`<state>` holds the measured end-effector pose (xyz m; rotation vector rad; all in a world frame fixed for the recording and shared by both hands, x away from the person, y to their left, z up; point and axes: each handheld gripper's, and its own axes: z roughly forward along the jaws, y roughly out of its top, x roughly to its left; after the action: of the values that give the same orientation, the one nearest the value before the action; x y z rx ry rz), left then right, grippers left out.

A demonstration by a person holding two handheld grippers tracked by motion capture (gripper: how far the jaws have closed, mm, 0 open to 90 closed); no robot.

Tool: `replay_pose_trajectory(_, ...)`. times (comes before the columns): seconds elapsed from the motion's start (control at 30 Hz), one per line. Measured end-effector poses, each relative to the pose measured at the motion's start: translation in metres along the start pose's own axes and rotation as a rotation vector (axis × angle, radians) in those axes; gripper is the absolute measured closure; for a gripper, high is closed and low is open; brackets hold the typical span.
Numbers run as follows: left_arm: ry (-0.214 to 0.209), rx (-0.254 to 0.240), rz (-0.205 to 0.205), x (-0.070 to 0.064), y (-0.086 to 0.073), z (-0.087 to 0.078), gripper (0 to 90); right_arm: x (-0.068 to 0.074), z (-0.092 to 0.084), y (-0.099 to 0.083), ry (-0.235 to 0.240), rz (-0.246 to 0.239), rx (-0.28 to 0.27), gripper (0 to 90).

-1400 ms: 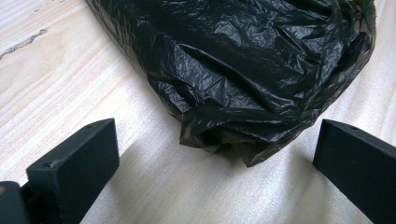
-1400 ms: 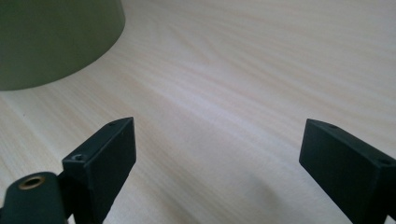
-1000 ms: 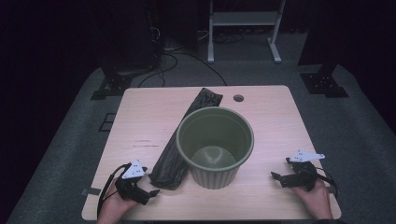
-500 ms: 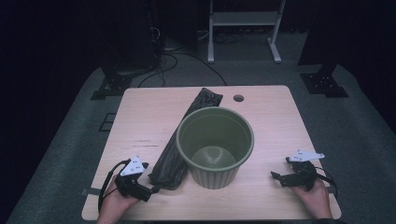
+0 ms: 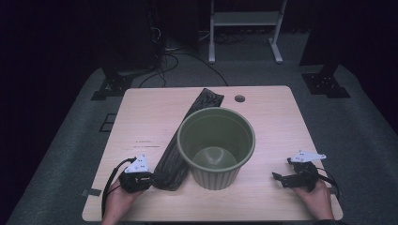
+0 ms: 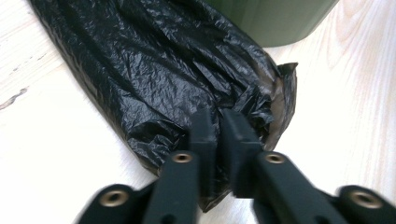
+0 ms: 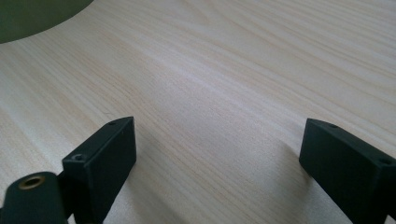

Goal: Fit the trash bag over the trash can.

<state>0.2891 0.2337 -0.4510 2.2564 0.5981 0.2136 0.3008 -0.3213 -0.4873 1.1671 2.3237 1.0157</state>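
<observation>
Currently: black plastic bag (image 5: 180, 143), crinkled, folded into long strip, lies diagonal on tabletop (image 5: 141, 122), centre-left of high view, touching left side of green ribbed bin (image 5: 217, 146). Left claw (image 6: 218, 135) just closed, pinching bag's near end, lower left of frame; hand low, level with tabletop. Right claw (image 7: 217, 154) wide, nothing between jaws, resting lower right, well apart from bin.
</observation>
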Motion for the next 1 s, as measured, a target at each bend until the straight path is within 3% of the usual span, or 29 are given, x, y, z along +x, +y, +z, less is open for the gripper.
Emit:
replay_pose_trajectory(0.37, 0.011, 0.056, -0.043, 0.008, -0.026, -0.017, 89.8, 0.0, 0.0, 0.0, 0.0, 0.0, 0.0, 9.6)
replay_pose_trajectory(0.5, 0.054, 0.096, -0.053, 0.012, -0.04, -0.027, 89.8, 0.0, 0.0, 0.0, -0.001, 0.002, 0.0, 9.6)
replay_pose_trajectory(0.63, 0.089, 0.09, -0.087, 0.017, -0.055, -0.043, 89.8, 0.0, 0.0, 0.0, -0.003, 0.002, -0.001, 9.6)
replay_pose_trajectory(0.7, 0.105, 0.08, -0.085, 0.016, -0.056, -0.049, 89.6, 0.0, 0.0, 0.0, -0.004, 0.003, 0.0, 9.6)
replay_pose_trajectory(0.87, 0.143, -0.004, -0.1, 0.014, -0.04, -0.057, 58.2, 0.0, 0.0, 0.0, -0.005, 0.004, 0.0, 9.7)
replay_pose_trajectory(1.0, 0.157, -0.035, -0.112, 0.016, -0.021, -0.046, 33.0, 0.0, 0.0, 0.0, -0.005, 0.004, 0.0, 9.7)
